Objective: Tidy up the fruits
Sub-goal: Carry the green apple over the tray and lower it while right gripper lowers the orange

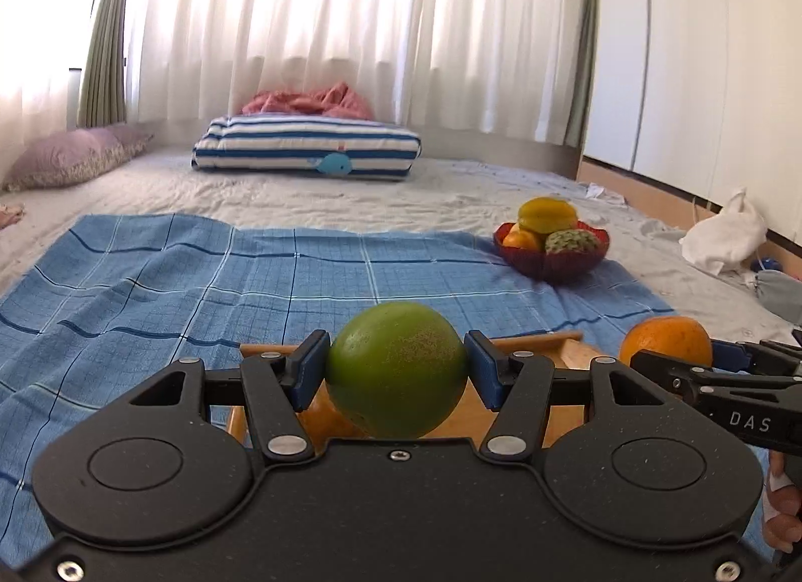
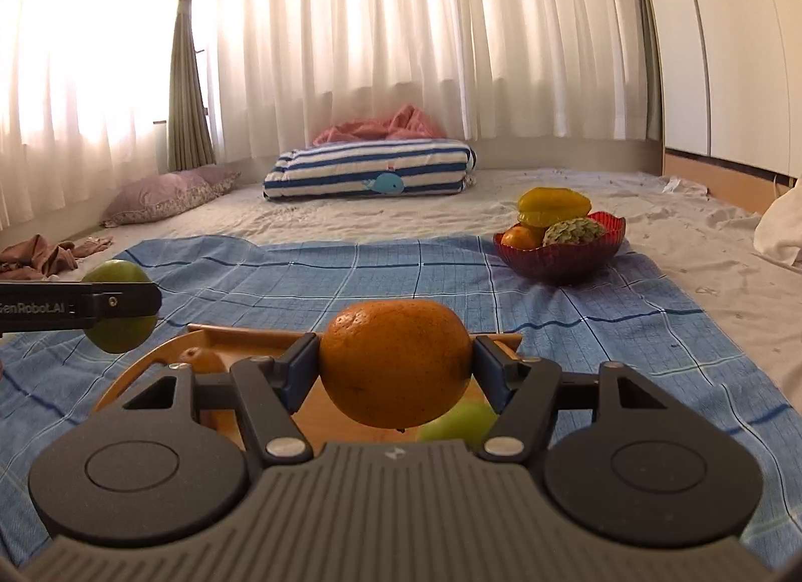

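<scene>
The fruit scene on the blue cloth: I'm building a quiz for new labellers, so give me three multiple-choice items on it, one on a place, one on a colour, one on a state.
1. Where does the red bowl stand?
A. on the far right part of the blue checked cloth
B. on the striped cushion
C. inside the wooden tray

2. What colour is the fruit in the left gripper?
A. red
B. green
C. purple

3. What is the right gripper doing?
A. hanging open and empty
B. pressing on the cloth
C. clamped on an orange

Answers:
1. A: the bowl rests on the cloth's far right corner area in both views.
2. B: a green fruit sits between its blue pads.
3. C: both pads press on the orange's sides, above the wooden tray.
</scene>
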Motion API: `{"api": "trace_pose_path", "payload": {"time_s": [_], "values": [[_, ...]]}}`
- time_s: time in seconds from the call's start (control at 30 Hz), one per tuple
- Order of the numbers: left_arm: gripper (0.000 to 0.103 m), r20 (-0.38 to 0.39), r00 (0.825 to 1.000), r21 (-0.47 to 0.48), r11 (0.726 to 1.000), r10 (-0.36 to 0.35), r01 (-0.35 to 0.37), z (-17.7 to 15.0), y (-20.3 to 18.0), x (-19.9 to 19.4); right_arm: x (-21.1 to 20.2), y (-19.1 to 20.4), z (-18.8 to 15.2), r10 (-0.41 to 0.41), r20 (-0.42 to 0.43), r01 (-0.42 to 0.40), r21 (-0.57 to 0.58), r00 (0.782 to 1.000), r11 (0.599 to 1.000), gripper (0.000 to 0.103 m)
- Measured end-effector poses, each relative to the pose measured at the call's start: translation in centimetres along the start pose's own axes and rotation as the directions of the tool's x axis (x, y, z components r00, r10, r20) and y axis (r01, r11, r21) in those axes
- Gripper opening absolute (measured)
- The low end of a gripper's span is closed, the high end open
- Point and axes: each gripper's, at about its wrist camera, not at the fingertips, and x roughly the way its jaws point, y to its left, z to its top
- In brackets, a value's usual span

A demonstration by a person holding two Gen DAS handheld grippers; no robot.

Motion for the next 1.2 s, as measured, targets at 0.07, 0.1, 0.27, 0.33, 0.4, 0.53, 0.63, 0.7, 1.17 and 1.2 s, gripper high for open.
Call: {"api": "trace_pose_path", "payload": {"time_s": [0.07,0.1,0.27,0.33,0.4,0.53,0.63,0.7,1.17,1.2], "values": [[0.056,-0.037,0.999,-0.011,1.000,0.009,-0.010,1.0,0.7,2.0,2.0,-0.5,1.1,-0.004,-0.040,0.004,0.014,0.999,1.000,0.068],[0.056,-0.056,0.998,-0.013,1.000,0.013,-0.013,1.3,0.9,3.0,3.1,-0.9,1.5,-0.002,-0.063,0.003,0.017,0.998,1.000,0.068],[0.056,-0.153,0.988,-0.032,0.999,0.030,-0.035,1.8,2.3,7.8,8.6,-2.5,2.3,0.013,-0.207,0.003,0.077,0.978,0.997,0.068],[0.056,-0.195,0.980,-0.041,0.998,0.034,-0.043,1.6,2.7,9.7,10.4,-3.0,1.9,0.013,-0.257,0.014,0.103,0.966,0.995,0.068],[0.056,-0.231,0.972,-0.043,0.998,0.044,-0.055,1.2,3.1,11.1,11.7,-3.0,1.6,-0.005,-0.290,0.034,0.095,0.957,0.995,0.068],[0.056,-0.229,0.971,-0.026,0.997,0.066,-0.074,1.3,3.2,12.4,13.0,-2.0,1.3,-0.050,-0.320,0.063,0.031,0.946,0.998,0.068],[0.056,-0.224,0.972,-0.006,0.998,0.067,-0.070,1.8,3.1,13.2,13.5,-1.5,1.2,-0.043,-0.330,0.051,0.016,0.943,0.999,0.068],[0.056,-0.224,0.972,0.008,0.997,0.077,-0.077,2.2,2.9,13.8,13.8,-1.3,1.2,-0.041,-0.340,0.048,0.012,0.940,0.999,0.068],[0.056,-0.284,0.953,0.014,0.994,0.107,-0.107,1.2,3.2,16.4,14.8,-0.8,0.9,-0.053,-0.370,0.049,-0.021,0.927,0.999,0.068],[0.056,-0.285,0.952,0.015,0.994,0.108,-0.108,1.2,3.2,16.4,14.8,-0.8,0.8,-0.053,-0.370,0.049,-0.021,0.928,0.999,0.068]]}}
